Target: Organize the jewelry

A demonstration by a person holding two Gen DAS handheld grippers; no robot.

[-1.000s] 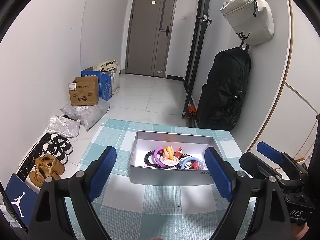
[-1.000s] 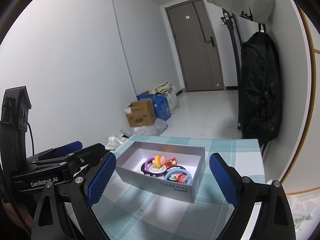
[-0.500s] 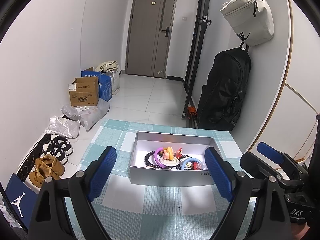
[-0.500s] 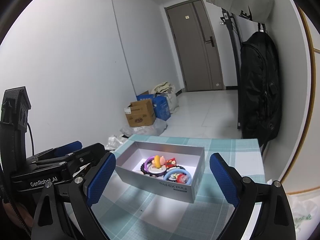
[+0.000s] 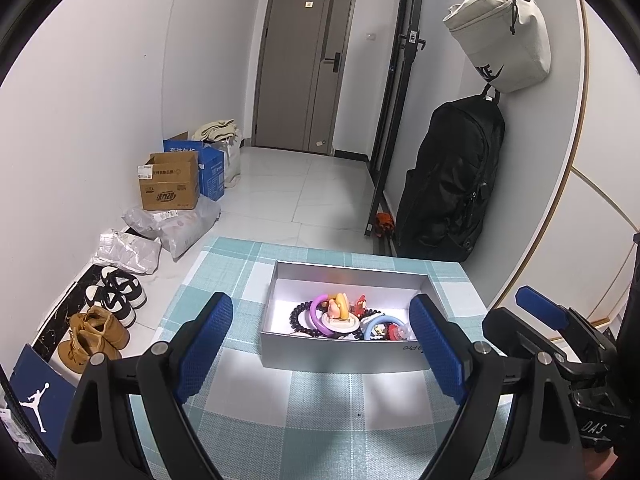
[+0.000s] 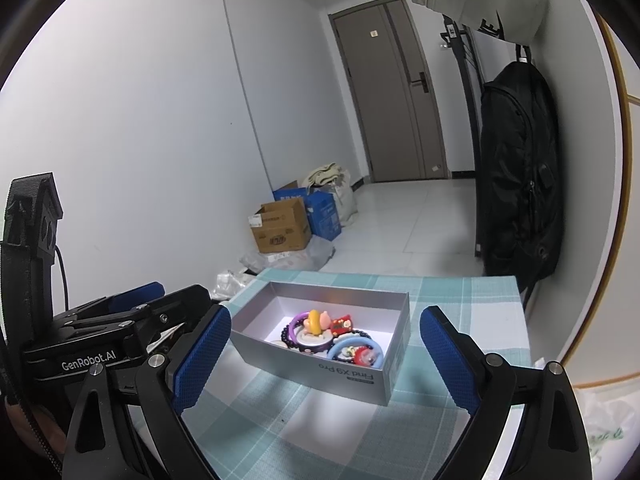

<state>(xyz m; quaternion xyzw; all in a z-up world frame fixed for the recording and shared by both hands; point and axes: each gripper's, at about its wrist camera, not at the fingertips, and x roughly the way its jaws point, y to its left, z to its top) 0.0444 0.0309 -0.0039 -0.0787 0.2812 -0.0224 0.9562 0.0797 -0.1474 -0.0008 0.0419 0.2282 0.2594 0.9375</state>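
A grey open box (image 5: pixel 340 356) (image 6: pixel 352 380) stands on a teal checked tablecloth (image 5: pixel 320 412) (image 6: pixel 320 432). In it lie a purple ring (image 5: pixel 314 316) (image 6: pixel 294 324), a black bead bracelet (image 5: pixel 298 320), a blue ring (image 5: pixel 374 324) (image 6: pixel 352 346), red charms (image 6: pixel 340 325) and a yellow-pink toy piece (image 5: pixel 338 306). My left gripper (image 5: pixel 320 346) is open and empty, a little short of the box. My right gripper (image 6: pixel 324 358) is open and empty, near the box's front right; it also shows in the left wrist view (image 5: pixel 560 332).
The table ends just past the box. Beyond it on the floor are cardboard boxes (image 5: pixel 170 180), plastic parcels (image 5: pixel 176 226) and shoes (image 5: pixel 114 292) at the left. A black backpack (image 5: pixel 452 176) and a white bag (image 5: pixel 500 32) hang on the right wall. A door (image 5: pixel 308 64) is at the far end.
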